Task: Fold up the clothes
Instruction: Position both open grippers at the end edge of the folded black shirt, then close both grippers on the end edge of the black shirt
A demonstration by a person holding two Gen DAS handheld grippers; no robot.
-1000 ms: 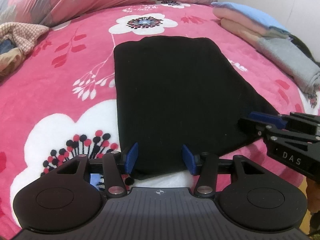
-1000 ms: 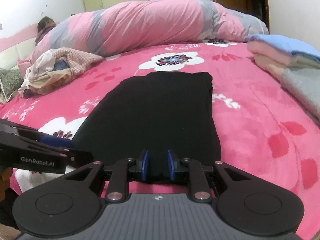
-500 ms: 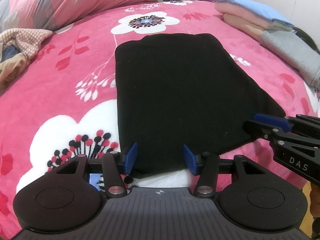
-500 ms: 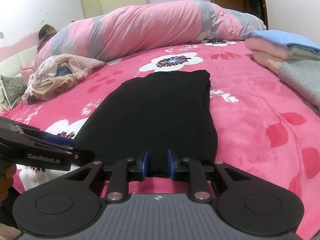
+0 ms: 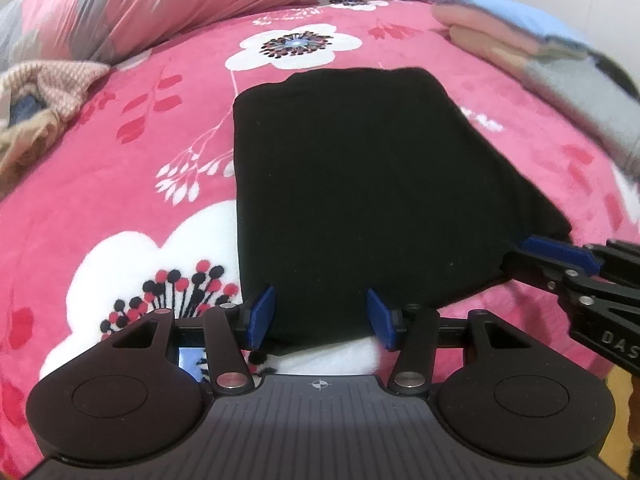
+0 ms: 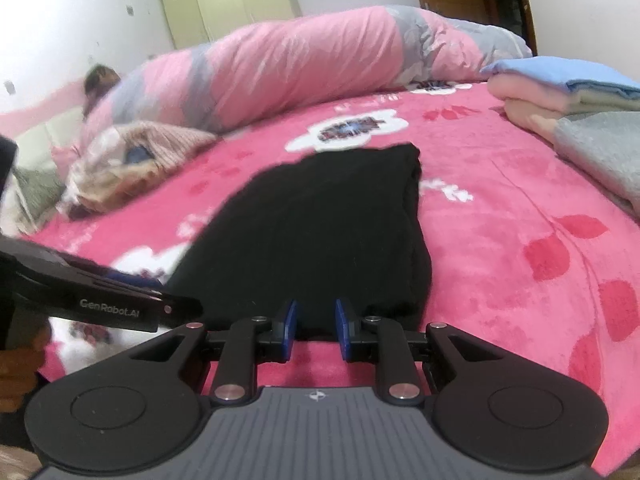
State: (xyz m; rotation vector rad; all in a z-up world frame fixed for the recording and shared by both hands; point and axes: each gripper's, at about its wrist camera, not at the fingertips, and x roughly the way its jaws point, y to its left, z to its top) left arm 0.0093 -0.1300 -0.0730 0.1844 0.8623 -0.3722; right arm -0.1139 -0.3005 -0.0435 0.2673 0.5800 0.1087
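Both grippers sit at the near hem of the folded black garment (image 5: 360, 184) on the pink floral blanket (image 5: 120, 184), left gripper (image 5: 321, 316) spread wide, right gripper (image 6: 315, 330) narrowly parted and gripping nothing, folded clothes stack (image 6: 580, 120) further back.

You have one black garment (image 5: 360, 200) in front of you, folded into a long flat rectangle with smooth, plain fabric. In the left wrist view it fills the centre of the frame, its near edge at the lower middle. In the right wrist view it (image 6: 320, 232) runs from lower centre toward the upper middle, right edge slightly rumpled.
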